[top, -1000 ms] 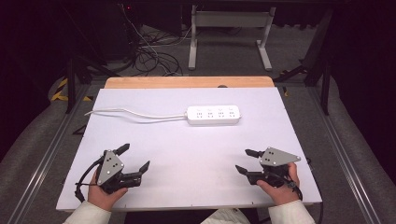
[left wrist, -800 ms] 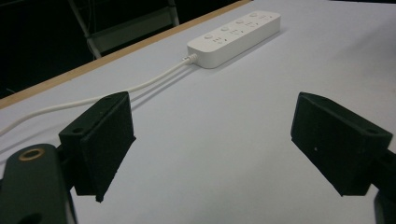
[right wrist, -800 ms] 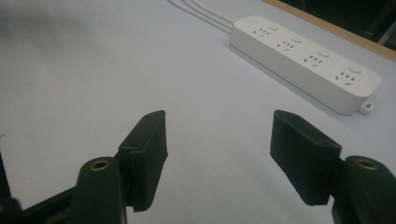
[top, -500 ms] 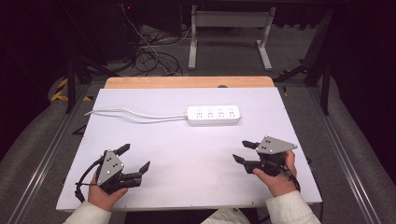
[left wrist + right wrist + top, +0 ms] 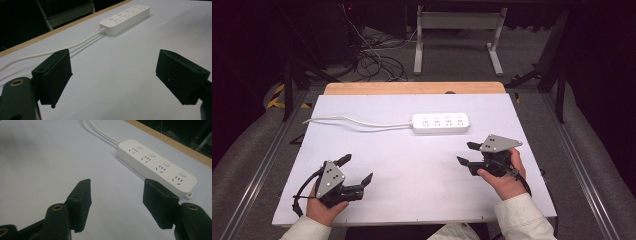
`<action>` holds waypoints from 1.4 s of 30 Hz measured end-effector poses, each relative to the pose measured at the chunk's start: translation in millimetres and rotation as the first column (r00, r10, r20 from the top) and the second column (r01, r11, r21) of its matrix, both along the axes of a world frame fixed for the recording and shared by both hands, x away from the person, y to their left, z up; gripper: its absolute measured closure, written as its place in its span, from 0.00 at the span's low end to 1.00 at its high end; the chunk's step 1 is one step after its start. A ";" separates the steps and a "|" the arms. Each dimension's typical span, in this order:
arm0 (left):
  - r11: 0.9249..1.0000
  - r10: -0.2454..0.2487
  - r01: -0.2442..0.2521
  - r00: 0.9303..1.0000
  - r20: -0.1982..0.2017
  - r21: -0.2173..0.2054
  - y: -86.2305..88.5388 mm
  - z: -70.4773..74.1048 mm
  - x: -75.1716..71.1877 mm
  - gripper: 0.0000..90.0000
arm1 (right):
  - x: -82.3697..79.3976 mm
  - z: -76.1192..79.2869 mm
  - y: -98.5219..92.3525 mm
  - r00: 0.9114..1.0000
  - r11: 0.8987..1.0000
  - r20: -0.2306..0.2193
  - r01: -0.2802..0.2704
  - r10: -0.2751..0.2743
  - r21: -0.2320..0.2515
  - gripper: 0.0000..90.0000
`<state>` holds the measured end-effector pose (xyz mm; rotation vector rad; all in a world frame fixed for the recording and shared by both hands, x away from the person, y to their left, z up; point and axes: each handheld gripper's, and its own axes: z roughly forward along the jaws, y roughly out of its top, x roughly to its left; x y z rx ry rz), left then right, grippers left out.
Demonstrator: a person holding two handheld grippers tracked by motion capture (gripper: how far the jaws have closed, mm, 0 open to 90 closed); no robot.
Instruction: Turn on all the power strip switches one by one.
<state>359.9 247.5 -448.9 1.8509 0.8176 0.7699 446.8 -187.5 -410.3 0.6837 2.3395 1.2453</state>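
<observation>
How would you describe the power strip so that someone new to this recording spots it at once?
Start at the white table with the wooden far edge. Toward that edge, right of centre, lies the power strip: a long white bar with four sockets, each with a round button. Its white cord trails left.

Power strip [image 5: 441, 123] is plain white with a white cord [image 5: 357, 121] – dark little socket slots in four groups, plus round white buttons. It sits on a pale lavender-white surface [image 5: 412, 170] with a light wood edge behind the strip. Both claws – left claw [image 5: 357, 169], right claw [image 5: 466, 153] – matte black with grey plates, brass-coloured screw holes.
</observation>
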 end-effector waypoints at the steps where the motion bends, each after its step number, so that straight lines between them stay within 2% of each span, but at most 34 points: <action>1: 1.000 0.001 -0.001 1.000 0.004 0.002 0.2 0.2 0.1 0.15 | 1.1 2.1 1.9 1.000 1.000 -0.008 -0.004 0.004 -0.016 0.54; 3: 1.000 0.000 0.000 1.000 0.005 0.008 0.5 0.4 0.0 0.15 | 4.6 7.3 6.2 1.000 0.999 -0.022 -0.007 0.006 -0.050 0.57; 5: 1.000 0.000 0.000 1.000 0.001 0.003 -0.1 0.0 -0.1 0.15 | 10.3 12.7 8.9 0.993 0.999 -0.118 -0.011 0.005 -0.049 0.59; 7: 1.000 -0.001 0.001 1.000 0.004 0.010 0.3 0.2 0.1 0.15 | 14.6 17.9 10.3 0.993 0.999 -0.119 0.011 -0.015 -0.042 0.61; 9: 1.000 -0.001 0.001 1.000 0.004 0.010 0.3 0.1 0.2 0.15 | 20.7 22.6 10.5 0.989 0.999 -0.145 0.029 -0.031 -0.017 0.64; 10: 1.000 0.001 -0.001 1.000 0.001 0.004 0.1 -0.2 0.1 0.15 | 24.3 25.1 11.0 0.989 1.000 -0.149 0.022 -0.024 -0.017 0.67; 15: 1.000 0.003 -0.003 1.000 0.002 0.004 0.3 -0.3 0.4 0.15 | 42.3 35.5 14.1 0.989 0.999 -0.140 0.040 -0.044 -0.029 0.68; 17: 1.000 0.003 -0.003 1.000 0.002 0.006 0.3 -0.5 0.6 0.15 | 49.7 37.7 14.9 0.986 0.998 -0.155 0.051 -0.055 -0.033 0.68; 20: 1.000 0.004 -0.004 1.000 0.002 0.007 0.4 -0.9 1.1 0.15 | 59.2 38.8 15.6 0.979 0.996 -0.184 0.081 -0.084 -0.022 0.77; 23: 1.000 0.003 -0.003 1.000 0.004 0.014 1.0 -0.8 1.4 0.15 | 67.5 38.8 17.8 0.978 0.994 -0.179 0.106 -0.109 -0.029 0.87; 29: 1.000 0.004 -0.004 1.000 0.009 0.008 0.5 -0.9 0.6 0.15 | 80.6 38.6 20.8 0.978 0.992 -0.169 0.121 -0.124 -0.027 0.91; 32: 1.000 0.003 -0.003 1.000 0.009 0.010 0.5 -1.2 0.7 0.15 | 90.8 37.3 22.0 0.975 0.991 -0.174 0.132 -0.135 -0.026 1.00; 37: 1.000 0.009 -0.010 1.000 0.010 0.018 2.5 -1.6 0.6 0.15 | 100.8 36.5 22.6 0.973 0.986 -0.161 0.160 -0.165 -0.044 1.00; 40: 1.000 0.012 -0.012 1.000 0.010 0.021 2.7 -1.6 0.3 0.15 | 105.7 34.9 22.3 0.970 0.985 -0.170 0.167 -0.173 -0.052 1.00; 42: 1.000 0.015 -0.016 1.000 0.012 0.020 2.9 -1.7 -1.6 0.15 | 114.9 30.5 22.0 0.965 0.981 -0.177 0.184 -0.191 -0.057 1.00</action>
